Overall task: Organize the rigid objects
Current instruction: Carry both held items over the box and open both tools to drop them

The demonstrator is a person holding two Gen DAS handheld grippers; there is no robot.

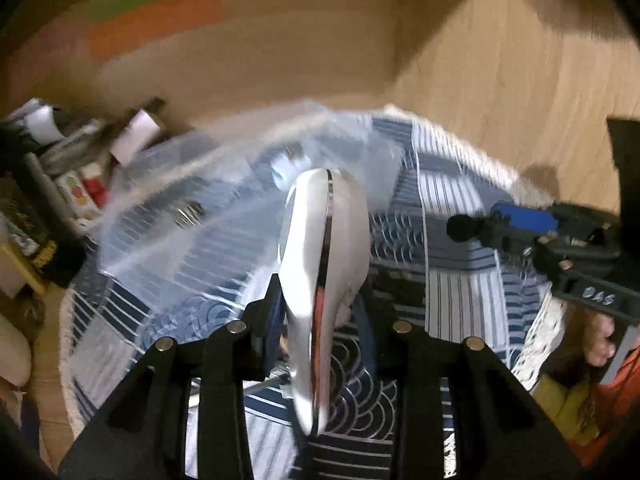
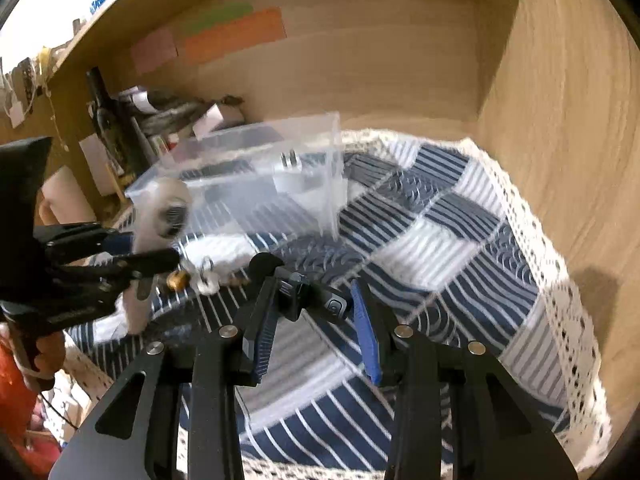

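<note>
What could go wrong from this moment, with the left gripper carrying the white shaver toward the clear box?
1. The white shaver is smooth and glossy and is pinched low on its body by the left gripper, so it may pivot or slip.
2. The clear plastic box looks light; a bump on its wall could shove it across the patterned cloth.
3. The small black device sits unclamped between the right gripper fingers.
</note>
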